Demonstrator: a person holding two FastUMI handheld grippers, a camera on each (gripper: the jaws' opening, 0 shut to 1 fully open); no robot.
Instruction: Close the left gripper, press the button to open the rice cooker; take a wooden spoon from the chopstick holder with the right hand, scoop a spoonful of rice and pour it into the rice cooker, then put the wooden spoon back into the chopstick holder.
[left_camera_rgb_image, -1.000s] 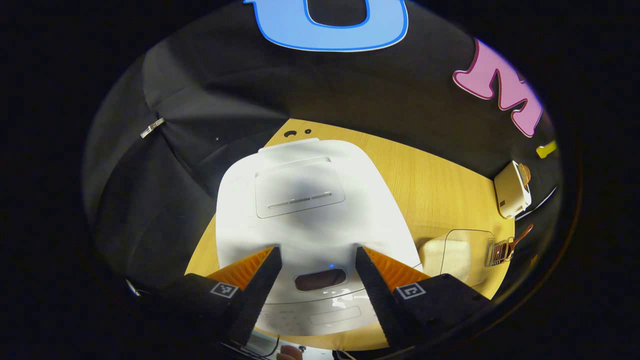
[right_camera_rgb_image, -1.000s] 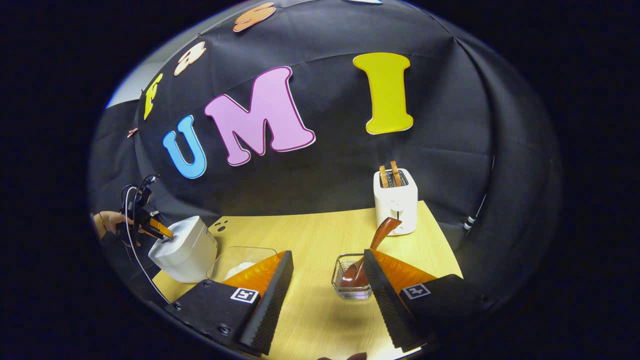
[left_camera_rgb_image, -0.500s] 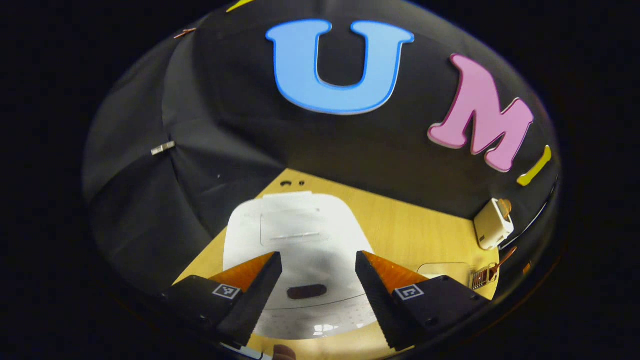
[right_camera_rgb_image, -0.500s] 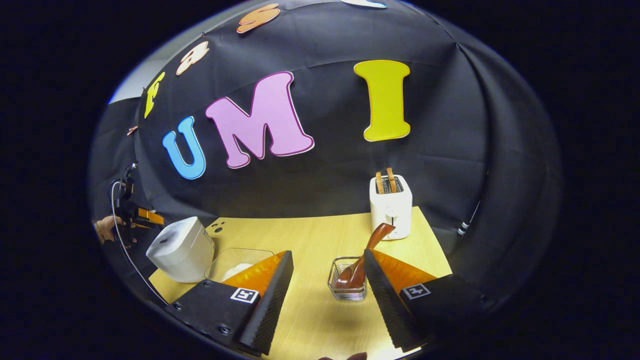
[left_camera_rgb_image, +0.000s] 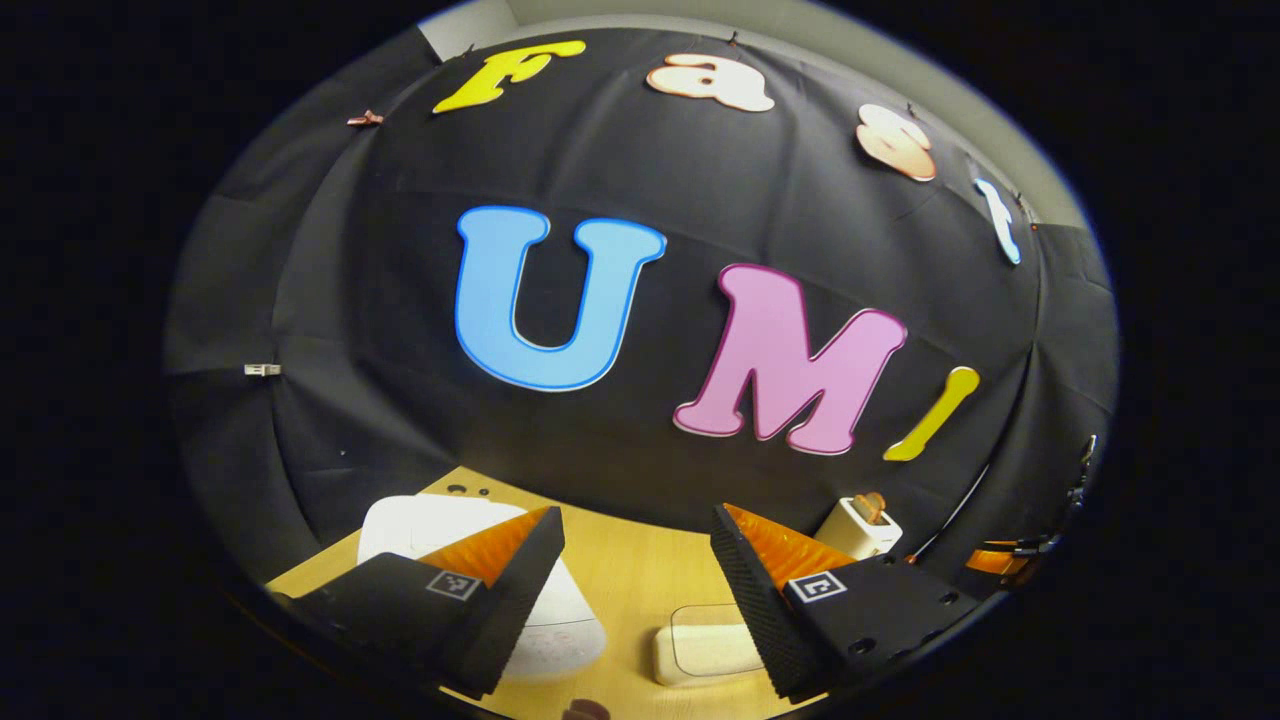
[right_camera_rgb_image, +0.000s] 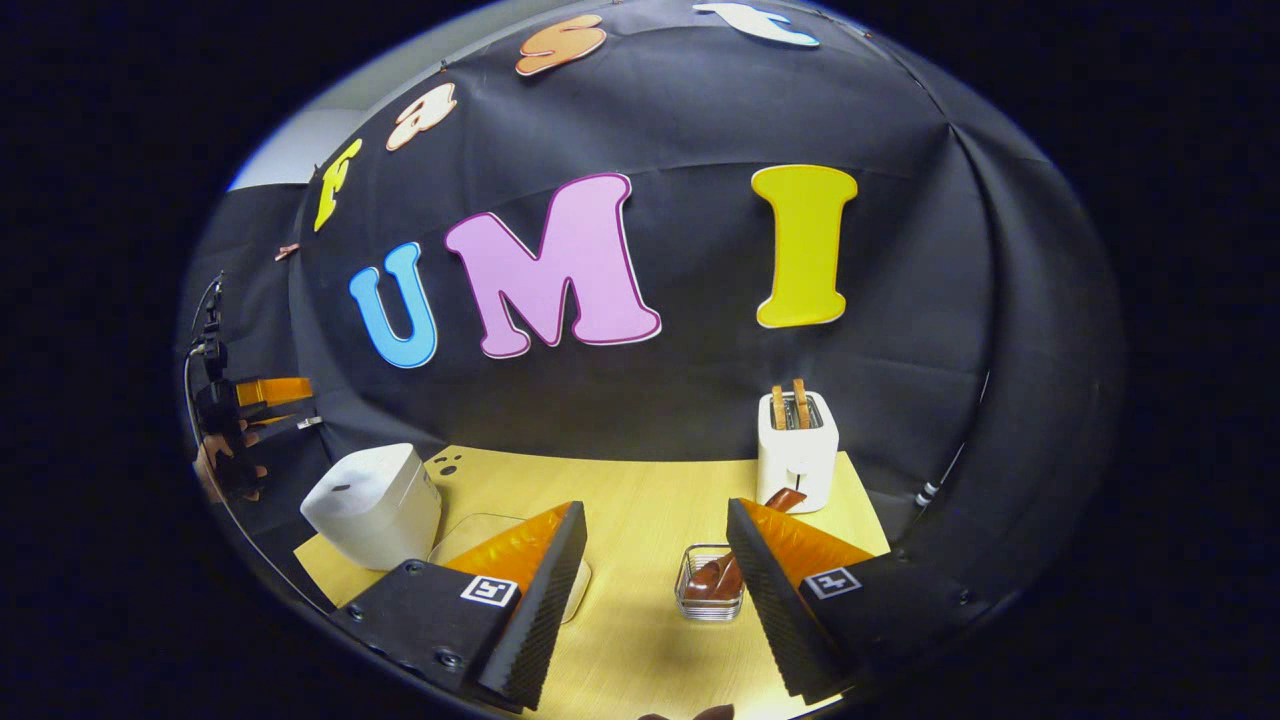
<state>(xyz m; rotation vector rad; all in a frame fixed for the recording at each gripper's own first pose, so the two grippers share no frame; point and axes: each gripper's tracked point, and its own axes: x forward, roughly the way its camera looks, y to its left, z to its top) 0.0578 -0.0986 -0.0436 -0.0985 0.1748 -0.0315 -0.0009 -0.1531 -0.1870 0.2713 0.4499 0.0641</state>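
The white rice cooker (right_camera_rgb_image: 375, 505) stands at the table's left end with its lid down; in the left gripper view the rice cooker (left_camera_rgb_image: 415, 520) lies low, partly behind one finger. My left gripper (left_camera_rgb_image: 635, 515) is open, raised well above and behind the cooker, touching nothing. A hand (right_camera_rgb_image: 225, 465) holds that left gripper (right_camera_rgb_image: 265, 392) at the far left. The wooden spoon (right_camera_rgb_image: 715, 578) leans in the small clear chopstick holder (right_camera_rgb_image: 708, 603), just ahead of my open, empty right gripper (right_camera_rgb_image: 655, 505). A clear rice container (left_camera_rgb_image: 705, 650) lies right of the cooker.
A white toaster (right_camera_rgb_image: 797, 450) with two slices of toast stands at the back right of the wooden table (right_camera_rgb_image: 640, 490). The black cloth wall closes in behind the table. The right gripper (left_camera_rgb_image: 1000, 558) shows small at the far right of the left gripper view.
My left gripper has lifted and tipped up off the cooker's lid, still open; the lid stays down. The right gripper has tilted up slightly, and the spoon sits lower in its view.
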